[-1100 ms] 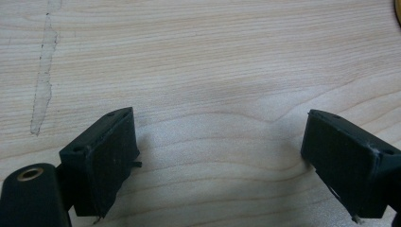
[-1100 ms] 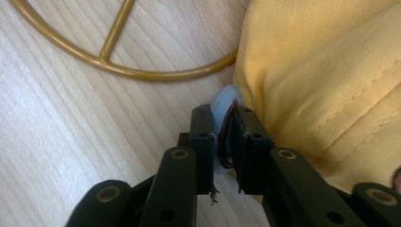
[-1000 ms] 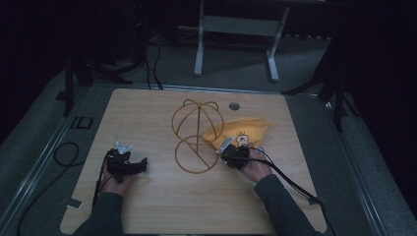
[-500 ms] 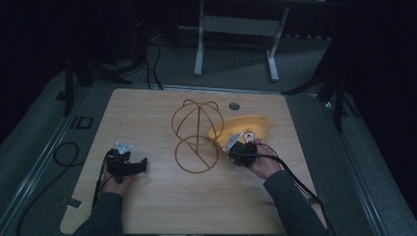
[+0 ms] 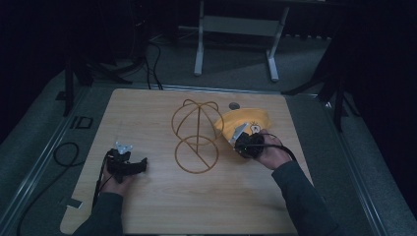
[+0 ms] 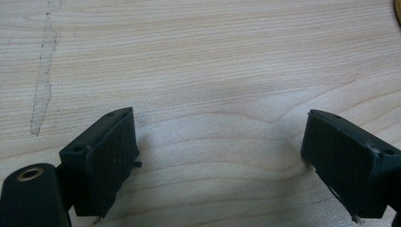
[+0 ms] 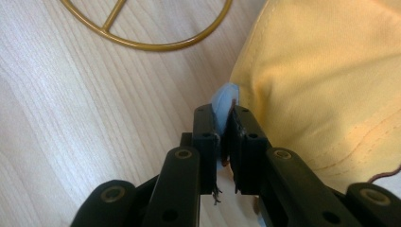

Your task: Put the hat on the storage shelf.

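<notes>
A yellow cap (image 5: 247, 120) (image 7: 331, 75) hangs lifted at the table's right, beside a gold wire hat stand (image 5: 195, 132). My right gripper (image 5: 239, 141) (image 7: 225, 119) is shut on the cap's edge. A light blue bit of that edge (image 7: 224, 99) sticks out between the pads. The stand's round base ring (image 7: 146, 38) lies just beyond the jaws. At the table's left, my left gripper (image 5: 141, 164) (image 6: 217, 161) rests low over bare wood, open, with nothing between its fingers.
A small grey round disc (image 5: 234, 105) sits on the wooden table (image 5: 147, 113) behind the stand. Cables (image 5: 64, 152) lie on the floor to the left. A metal frame's legs (image 5: 199, 49) stand beyond the table's far edge.
My right gripper has risen and shifted slightly right, lifting the cap's near edge off the table. The left hand has stayed still.
</notes>
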`<control>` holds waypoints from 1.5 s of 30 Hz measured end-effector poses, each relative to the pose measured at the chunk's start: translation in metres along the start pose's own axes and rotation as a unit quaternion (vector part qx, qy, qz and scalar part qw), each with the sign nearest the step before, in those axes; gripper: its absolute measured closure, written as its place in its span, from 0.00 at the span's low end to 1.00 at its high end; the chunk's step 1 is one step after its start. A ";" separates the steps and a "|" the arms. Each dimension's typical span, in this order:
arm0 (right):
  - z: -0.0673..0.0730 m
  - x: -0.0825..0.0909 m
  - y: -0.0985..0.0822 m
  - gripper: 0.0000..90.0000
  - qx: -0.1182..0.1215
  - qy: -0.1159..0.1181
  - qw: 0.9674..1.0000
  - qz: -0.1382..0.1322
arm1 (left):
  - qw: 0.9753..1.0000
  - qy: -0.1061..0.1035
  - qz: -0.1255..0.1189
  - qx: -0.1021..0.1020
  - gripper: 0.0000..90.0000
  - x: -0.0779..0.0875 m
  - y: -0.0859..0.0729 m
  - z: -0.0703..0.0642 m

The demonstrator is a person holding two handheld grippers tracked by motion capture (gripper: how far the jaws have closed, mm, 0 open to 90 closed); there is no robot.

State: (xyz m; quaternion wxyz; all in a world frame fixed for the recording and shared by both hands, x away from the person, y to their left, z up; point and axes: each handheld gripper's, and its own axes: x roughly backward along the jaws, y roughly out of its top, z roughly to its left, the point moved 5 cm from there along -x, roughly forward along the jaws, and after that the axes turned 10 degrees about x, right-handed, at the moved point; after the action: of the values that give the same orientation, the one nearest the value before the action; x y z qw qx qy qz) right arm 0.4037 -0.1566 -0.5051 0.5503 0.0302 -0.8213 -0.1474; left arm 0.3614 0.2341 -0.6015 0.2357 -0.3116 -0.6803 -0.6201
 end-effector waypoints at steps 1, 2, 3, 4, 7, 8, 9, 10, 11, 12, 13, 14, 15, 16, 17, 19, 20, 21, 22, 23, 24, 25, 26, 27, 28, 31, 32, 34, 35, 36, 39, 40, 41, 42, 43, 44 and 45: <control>-0.002 0.004 0.000 0.91 0.001 -0.001 1.000 -0.001 | 1.000 0.000 0.000 0.000 0.13 0.000 0.000 0.000; -0.002 0.004 0.000 0.91 0.001 -0.001 1.000 -0.001 | 1.000 0.000 0.000 0.000 0.13 0.000 0.000 0.000; -0.004 0.007 0.000 0.91 0.002 -0.001 1.000 -0.002 | 1.000 0.000 0.000 0.000 0.13 0.000 0.000 0.000; -0.004 0.007 0.000 0.91 0.002 -0.001 1.000 -0.002 | 1.000 0.000 0.000 0.000 0.13 0.000 0.000 0.000; -0.007 0.011 -0.001 0.91 0.002 -0.002 1.000 0.002 | 1.000 0.000 0.000 0.000 0.13 0.000 0.000 0.000; -0.007 0.011 -0.001 0.91 0.002 -0.002 1.000 0.002 | 1.000 0.000 0.000 0.000 0.13 0.000 0.000 0.000; -0.008 0.012 -0.001 0.91 0.005 -0.002 1.000 0.005 | 1.000 0.000 0.000 0.000 0.13 0.000 0.000 0.000; -0.008 0.013 -0.001 0.91 0.006 -0.003 1.000 0.005 | 1.000 0.000 0.000 0.000 0.13 0.000 0.000 0.000; -0.009 0.014 -0.001 0.91 0.007 -0.002 1.000 0.005 | 1.000 0.000 0.000 0.000 0.13 0.000 0.000 0.000; -0.009 0.014 -0.001 0.91 0.007 -0.002 1.000 0.005 | 1.000 0.000 0.000 0.000 0.13 0.000 0.000 0.000; -0.010 0.017 -0.001 0.91 0.009 -0.001 1.000 0.008 | 1.000 0.000 0.000 0.000 0.13 0.000 0.000 0.000; -0.010 0.017 -0.001 0.91 0.009 -0.001 1.000 0.008 | 1.000 0.000 0.000 0.000 0.13 0.000 0.000 0.000; -0.012 0.020 -0.001 0.91 0.012 -0.001 1.000 0.009 | 1.000 0.000 0.000 0.000 0.13 0.000 0.000 0.000; -0.012 0.020 -0.001 0.91 0.012 -0.001 1.000 0.009 | 1.000 0.000 0.000 0.000 0.13 0.000 0.000 0.000; -0.013 0.023 -0.001 0.91 0.012 -0.002 1.000 0.011 | 1.000 0.000 0.000 0.000 0.13 0.000 0.000 0.000; -0.014 0.025 -0.001 0.91 0.012 -0.003 1.000 0.011 | 1.000 0.000 0.000 0.000 0.13 0.000 0.000 0.000; -0.015 0.027 -0.001 0.91 0.013 -0.003 1.000 0.011 | 1.000 0.000 0.000 0.000 0.13 0.000 0.000 0.000; -0.017 0.031 -0.001 0.91 0.015 -0.004 1.000 0.013 | 1.000 0.000 0.000 0.000 0.13 0.000 0.000 0.000; -0.017 0.031 -0.001 0.91 0.015 -0.004 1.000 0.013 | 1.000 0.000 0.000 0.000 0.13 0.000 0.000 0.000; -0.018 0.034 0.000 0.91 0.018 -0.005 1.000 0.015 | 1.000 0.000 0.000 0.000 0.13 0.000 0.000 0.000; -0.018 0.034 0.000 0.91 0.018 -0.005 1.000 0.015 | 1.000 0.000 0.000 0.000 0.13 0.000 0.000 0.000; -0.020 0.038 0.000 0.91 0.022 -0.006 1.000 0.017 | 1.000 0.000 0.000 0.000 0.13 0.000 0.000 0.000; -0.020 0.038 0.000 0.91 0.022 -0.006 1.000 0.017 | 1.000 0.000 0.000 0.000 0.13 0.000 0.000 0.000; -0.021 0.041 0.000 0.91 0.022 -0.006 1.000 0.018 | 1.000 0.000 0.000 0.000 0.13 0.000 0.000 0.000; -0.021 0.041 0.000 0.91 0.022 -0.006 1.000 0.018 | 1.000 0.000 0.000 0.000 0.13 0.000 0.000 0.000; -0.025 0.046 0.000 0.91 0.021 -0.009 1.000 0.022 | 1.000 0.000 0.000 0.000 0.13 0.000 0.000 0.000; -0.028 0.048 -0.001 0.91 0.021 -0.010 1.000 0.021 | 1.000 0.000 0.000 0.000 0.13 0.000 0.000 0.000; -0.030 0.053 -0.001 0.91 0.022 -0.013 0.999 0.024 | 1.000 0.000 0.000 0.000 0.13 0.000 0.000 0.000; -0.030 0.053 -0.001 0.91 0.022 -0.013 0.999 0.024 | 1.000 0.000 0.000 0.000 0.13 0.000 0.000 0.000; -0.032 0.057 -0.001 0.91 0.022 -0.014 0.999 0.024 | 1.000 0.000 0.000 0.000 0.13 0.000 0.000 0.000; -0.035 0.063 -0.002 0.91 0.023 -0.019 0.999 0.025 | 1.000 0.000 0.000 0.000 0.13 0.000 0.000 0.000; -0.036 0.065 -0.002 0.91 0.023 -0.021 0.999 0.025 | 1.000 0.000 0.001 0.000 0.13 0.000 0.000 0.000; -0.036 0.065 -0.002 0.91 0.023 -0.021 0.999 0.025 | 1.000 0.000 0.001 0.000 0.13 0.000 0.000 0.000; -0.038 0.068 -0.002 0.91 0.023 -0.023 0.999 0.025 | 1.000 0.000 0.001 0.000 0.13 0.000 0.000 0.000; -0.040 0.073 -0.003 0.91 0.022 -0.027 0.999 0.024 | 1.000 0.000 0.001 0.000 0.13 0.000 0.000 0.000; -0.042 0.075 -0.003 0.91 0.022 -0.030 0.999 0.023 | 1.000 0.000 0.001 -0.001 0.13 0.000 0.000 0.000; -0.044 0.078 -0.003 0.91 0.019 -0.033 0.999 0.022 | 1.000 0.000 0.001 0.000 0.13 0.000 0.000 0.000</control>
State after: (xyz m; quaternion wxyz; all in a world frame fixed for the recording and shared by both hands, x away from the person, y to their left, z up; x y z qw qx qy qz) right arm 0.4124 -0.1852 -0.4210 0.5253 0.0176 -0.8422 -0.1199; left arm 0.3613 0.2342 -0.6014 0.2362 -0.3123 -0.6799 -0.6200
